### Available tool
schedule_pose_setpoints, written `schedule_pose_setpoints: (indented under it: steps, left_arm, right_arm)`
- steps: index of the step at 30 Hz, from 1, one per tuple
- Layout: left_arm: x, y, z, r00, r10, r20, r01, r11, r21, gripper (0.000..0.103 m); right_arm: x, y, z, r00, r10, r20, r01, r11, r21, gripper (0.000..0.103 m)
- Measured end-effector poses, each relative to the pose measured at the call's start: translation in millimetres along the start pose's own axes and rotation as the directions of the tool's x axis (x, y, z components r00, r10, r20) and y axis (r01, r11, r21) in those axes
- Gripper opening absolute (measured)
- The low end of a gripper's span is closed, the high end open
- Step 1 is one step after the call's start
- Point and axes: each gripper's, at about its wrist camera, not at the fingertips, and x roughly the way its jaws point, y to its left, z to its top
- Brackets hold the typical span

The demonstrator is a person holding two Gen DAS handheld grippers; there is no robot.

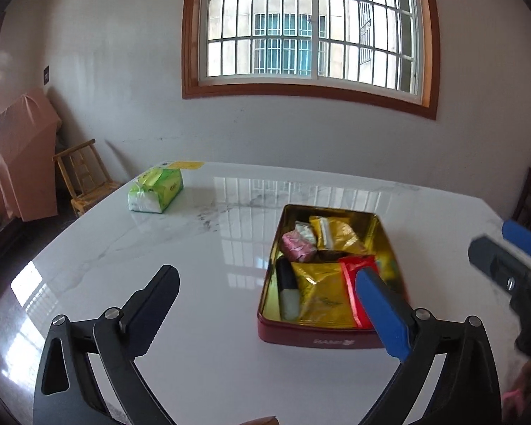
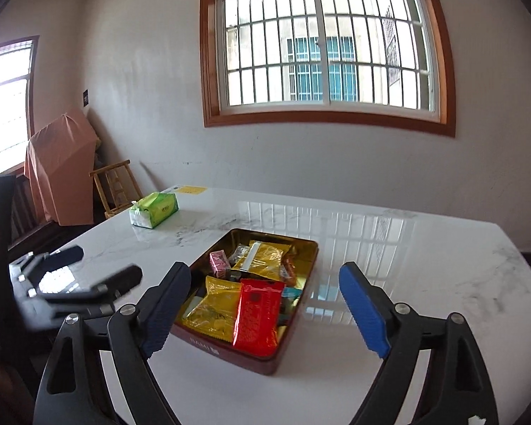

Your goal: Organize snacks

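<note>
White marble table (image 1: pixel 194 248) fills the lower frame. Our snack tin (image 2: pixel 265 361) sits low in the middle, full of packets. Our left gripper (image 1: pixel 269 290) and right gripper (image 2: pixel 265 294) are wide open, holding nothing. We might bump the tin and slide it.

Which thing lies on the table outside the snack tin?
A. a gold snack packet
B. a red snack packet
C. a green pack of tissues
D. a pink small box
C: the green pack of tissues lies alone near the far left corner of the table, while the red packet, the pink box and the gold packets are all inside the tin.
</note>
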Motion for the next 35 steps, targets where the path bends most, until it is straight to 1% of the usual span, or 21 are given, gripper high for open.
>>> schedule_pose_setpoints:
  steps: [4, 7, 9, 13, 15, 17, 24, 27, 30, 31, 32, 34, 35]
  left_arm:
    - [-23, -1, 10, 1.0, -0.022, 0.015, 0.022, 1.0, -0.007, 0.1]
    - [-35, -4, 13, 0.999, -0.022, 0.034, 0.022, 1.0, 0.004, 0.1]
    - [-42, -8, 16, 0.999, -0.023, 0.038, 0.023, 1.0, 0.017, 0.103]
    - [-59, -12, 20, 0.998, -0.026, 0.06, 0.025, 0.999, 0.026, 0.103]
    - [-64, -14, 21, 0.998, -0.031, 0.058, 0.03, 0.999, 0.027, 0.103]
    - [-67, -16, 23, 0.998, -0.046, 0.045, 0.045, 0.999, 0.027, 0.103]
    - [-68, -27, 21, 0.999, -0.03, 0.019, 0.029, 0.998, 0.05, 0.103]
    - [-62, -31, 18, 1.0, -0.017, 0.002, 0.017, 0.999, 0.05, 0.103]
    - [-56, -32, 15, 1.0, -0.018, -0.001, 0.018, 0.999, 0.038, 0.103]
    - [-53, -34, 14, 1.0, 0.008, -0.004, -0.008, 0.999, 0.046, 0.103]
    - [-51, -35, 13, 1.0, 0.023, -0.006, -0.023, 0.998, 0.053, 0.103]
    - [-46, -37, 9, 0.999, 0.033, -0.019, -0.032, 0.998, 0.056, 0.103]
    - [-43, -37, 7, 0.999, 0.038, -0.027, -0.036, 0.998, 0.054, 0.103]
  right_arm:
    - [-24, -6, 2, 0.999, -0.009, 0.031, 0.009, 1.0, 0.002, 0.087]
    - [-36, -9, 2, 0.999, -0.018, 0.051, 0.018, 1.0, 0.002, 0.088]
    - [-44, -11, 2, 0.998, -0.025, 0.062, 0.025, 1.0, 0.002, 0.089]
    - [-54, -14, 0, 0.997, -0.033, 0.071, 0.034, 0.999, -0.001, 0.091]
    - [-59, -18, -2, 0.996, -0.039, 0.077, 0.039, 0.999, 0.002, 0.092]
    - [-62, -20, -3, 0.996, -0.041, 0.076, 0.041, 0.999, 0.004, 0.093]
    - [-71, -39, -12, 0.996, -0.07, 0.063, 0.069, 0.998, 0.01, 0.095]
    - [-63, -63, -21, 0.993, -0.116, 0.016, 0.115, 0.993, 0.023, 0.095]
    - [-46, -108, -34, 0.981, -0.18, -0.07, 0.185, 0.981, 0.06, 0.095]
    - [-36, -131, -41, 0.966, -0.232, -0.114, 0.24, 0.969, 0.06, 0.095]
    - [-29, -148, -46, 0.953, -0.261, -0.153, 0.273, 0.96, 0.062, 0.095]
    - [-14, -190, -58, 0.924, -0.29, -0.248, 0.321, 0.942, 0.096, 0.095]
    - [-8, -217, -67, 0.904, -0.316, -0.288, 0.362, 0.924, 0.123, 0.095]
